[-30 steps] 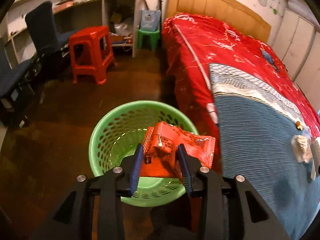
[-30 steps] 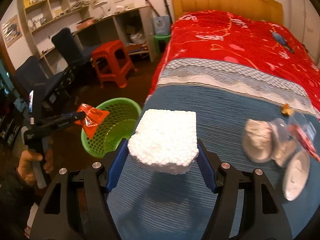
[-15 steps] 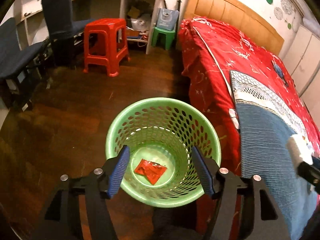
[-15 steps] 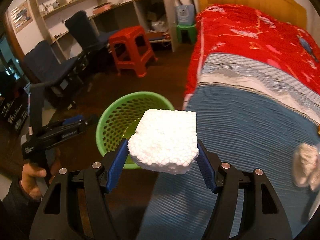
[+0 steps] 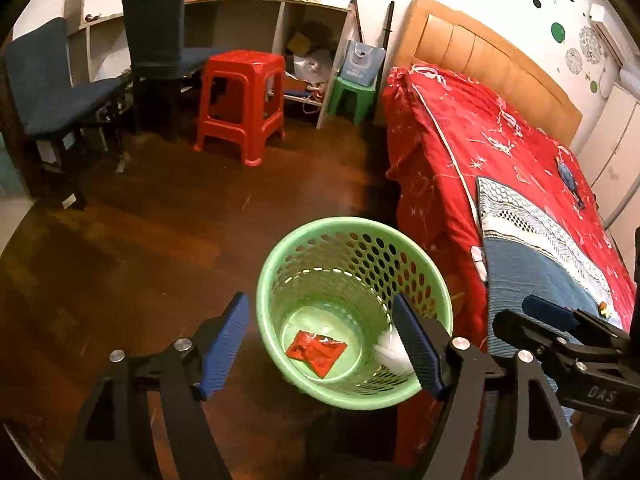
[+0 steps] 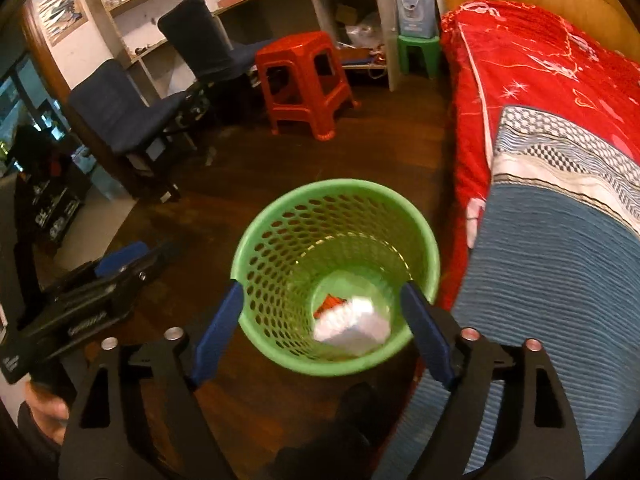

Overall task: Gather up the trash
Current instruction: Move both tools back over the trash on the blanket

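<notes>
Dim warm indoor light, fisheye-curved edges, slight motion blur.

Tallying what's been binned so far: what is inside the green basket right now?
Inside the green basket lie a red wrapper on the bottom and a white foam block, blurred. The block covers most of the wrapper in the right wrist view; anything beneath them is hidden.

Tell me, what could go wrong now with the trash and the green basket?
The green basket stands close against the bed, so a swinging gripper might tip it. The foam block looks mid-drop and might bounce off the red wrapper. The left gripper and right gripper hover close together and might collide.
</notes>
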The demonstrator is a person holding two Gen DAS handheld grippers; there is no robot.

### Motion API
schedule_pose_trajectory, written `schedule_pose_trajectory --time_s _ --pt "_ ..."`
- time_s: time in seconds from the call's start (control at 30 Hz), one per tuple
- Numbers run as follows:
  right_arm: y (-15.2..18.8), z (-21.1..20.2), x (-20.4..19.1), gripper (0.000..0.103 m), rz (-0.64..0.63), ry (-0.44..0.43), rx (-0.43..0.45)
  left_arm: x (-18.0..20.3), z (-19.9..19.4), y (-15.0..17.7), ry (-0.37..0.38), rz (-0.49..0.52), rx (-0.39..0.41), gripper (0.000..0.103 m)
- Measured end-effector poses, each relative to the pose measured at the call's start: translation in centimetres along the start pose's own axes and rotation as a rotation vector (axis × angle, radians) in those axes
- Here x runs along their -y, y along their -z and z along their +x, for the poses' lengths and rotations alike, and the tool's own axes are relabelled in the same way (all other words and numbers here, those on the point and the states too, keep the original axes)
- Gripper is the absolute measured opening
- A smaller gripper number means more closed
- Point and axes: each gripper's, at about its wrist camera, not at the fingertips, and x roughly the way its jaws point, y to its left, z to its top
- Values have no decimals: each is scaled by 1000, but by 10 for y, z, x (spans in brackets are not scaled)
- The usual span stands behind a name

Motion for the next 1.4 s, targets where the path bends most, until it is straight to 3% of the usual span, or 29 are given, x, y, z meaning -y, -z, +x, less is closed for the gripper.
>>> schedule_pose_trajectory --time_s 0.33,0.63,0.87,1.13,1.27,1.4 --pt "17 -54 24 84 28 47 54 29 -18 3 37 38 13 76" --pt "57 -133 97 86 136 155 125 102 -30 11 121 142 12 78" --pt "88 -197 163 91 184 302 164 162 -36 21 199 216 -9 78" --pt "118 -247 254 93 258 401 128 217 -36 32 262 293 -38 78" --pt "130 -261 292 94 265 401 81 241 -34 39 280 330 -50 79" --pt "136 -262 323 94 287 348 41 265 -29 45 305 363 -68 79"
